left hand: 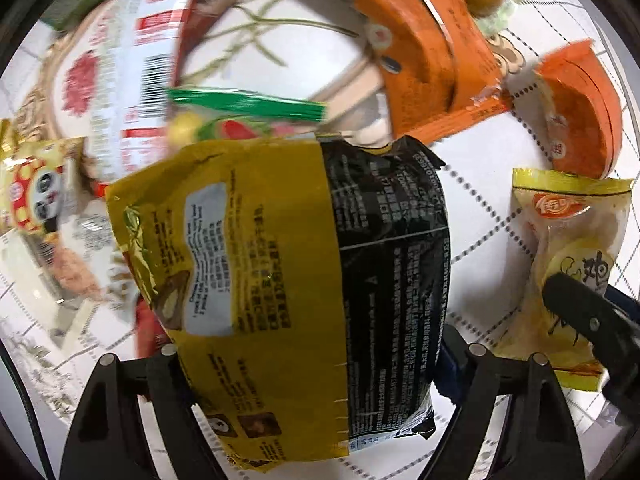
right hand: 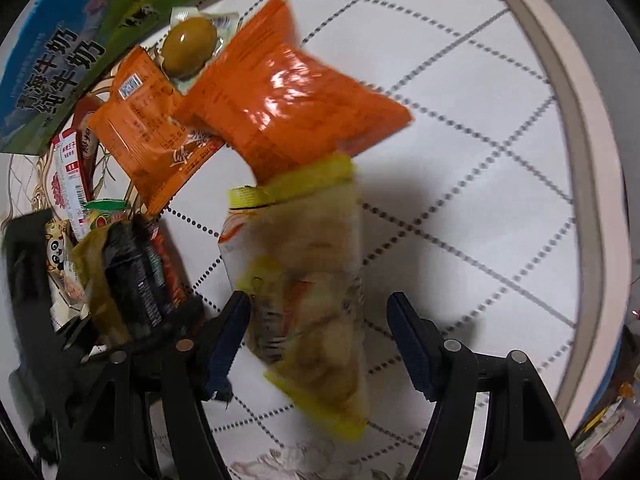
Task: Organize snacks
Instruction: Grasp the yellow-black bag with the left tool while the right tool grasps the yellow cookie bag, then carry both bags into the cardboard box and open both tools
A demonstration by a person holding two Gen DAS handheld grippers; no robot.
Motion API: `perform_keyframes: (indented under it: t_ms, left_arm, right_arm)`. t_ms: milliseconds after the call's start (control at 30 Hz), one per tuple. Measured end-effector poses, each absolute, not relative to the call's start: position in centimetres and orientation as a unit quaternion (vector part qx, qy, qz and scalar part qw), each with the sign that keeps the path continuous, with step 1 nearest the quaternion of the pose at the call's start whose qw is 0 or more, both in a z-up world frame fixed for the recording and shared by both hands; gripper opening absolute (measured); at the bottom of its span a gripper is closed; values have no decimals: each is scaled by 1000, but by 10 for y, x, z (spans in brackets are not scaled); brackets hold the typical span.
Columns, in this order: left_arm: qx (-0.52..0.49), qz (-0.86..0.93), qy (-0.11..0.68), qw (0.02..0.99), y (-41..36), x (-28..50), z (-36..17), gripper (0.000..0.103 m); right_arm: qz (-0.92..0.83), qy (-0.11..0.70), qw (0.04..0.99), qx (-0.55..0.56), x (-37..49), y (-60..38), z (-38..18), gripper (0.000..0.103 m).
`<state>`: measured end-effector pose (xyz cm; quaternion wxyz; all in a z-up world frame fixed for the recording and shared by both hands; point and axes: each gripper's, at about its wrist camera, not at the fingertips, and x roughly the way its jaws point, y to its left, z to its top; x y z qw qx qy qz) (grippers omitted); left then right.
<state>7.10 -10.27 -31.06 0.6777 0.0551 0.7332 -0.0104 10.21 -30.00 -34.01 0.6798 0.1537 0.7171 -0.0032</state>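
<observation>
Between the black fingers of the left gripper [left hand: 316, 356] a yellow-and-black foil snack packet [left hand: 296, 280] is pinched, back panel toward the left wrist camera; its long axis runs straight ahead from the jaws, and the small white print on it is too fine to read. Beyond it lie a white-and-red barcoded wrapper [left hand: 132, 80], two orange foil snack bags [left hand: 424, 68] and a small gold panda-printed packet [left hand: 32, 196].

On the white quilted tablecloth [right hand: 460, 184] the right gripper [right hand: 320, 320] stands spread, blue-padded fingers either side of a translucent yellow-edged snack pouch [right hand: 308, 300]; whether the pads touch it cannot be told. The pouch lies lengthwise along the fingers, its far end reaching an orange bag [right hand: 288, 116]. At the far left a blue-and-green milk carton box [right hand: 60, 60] reads "纯牛奶". A sealed brown egg pack [right hand: 190, 46] sits beside it.
</observation>
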Motion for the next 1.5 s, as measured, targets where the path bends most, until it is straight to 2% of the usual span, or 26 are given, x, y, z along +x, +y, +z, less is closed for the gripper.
perform_keyframes:
  t_ms: [267, 300, 433, 467, 533, 733, 800, 1033, 1200, 1367, 1500]
  left_arm:
    - [55, 10, 722, 689, -70, 36, -269, 84]
    - [55, 12, 719, 692, -66, 29, -262, 84]
    - [54, 7, 709, 704, -52, 25, -235, 84]
    - [52, 2, 705, 707, -51, 21, -227, 84]
    - [48, -12, 696, 717, -46, 11, -203, 84]
    - [39, -59, 657, 751, -29, 12, -128, 84]
    - [33, -79, 640, 763, -17, 12, -90, 84]
    - [0, -138, 602, 787, 24, 83, 15, 84]
    - [-12, -117, 596, 795, 36, 148, 34, 84]
    - [-27, -91, 619, 780, 50, 209, 15, 84]
    - [-27, -80, 644, 760, 45, 255, -20, 84]
  right_arm:
    - [-4, 726, 680, 104, 98, -278, -348, 74]
    - [-7, 728, 680, 89, 97, -275, -350, 73]
    - [-5, 714, 697, 66, 85, -265, -342, 54]
    - [-5, 711, 700, 67, 80, -268, -336, 52]
    - [-2, 705, 705, 79, 71, -273, -324, 48]
    - [1, 672, 731, 116, 51, -274, -265, 48]
    - [6, 661, 739, 130, 62, -268, -243, 48]
    - [51, 603, 778, 171, 131, -239, -149, 48]
    - [58, 571, 806, 144, 219, -199, -128, 48]
    - [68, 583, 803, 108, 314, -179, -140, 48]
    - [70, 611, 786, 70, 382, -162, -160, 48]
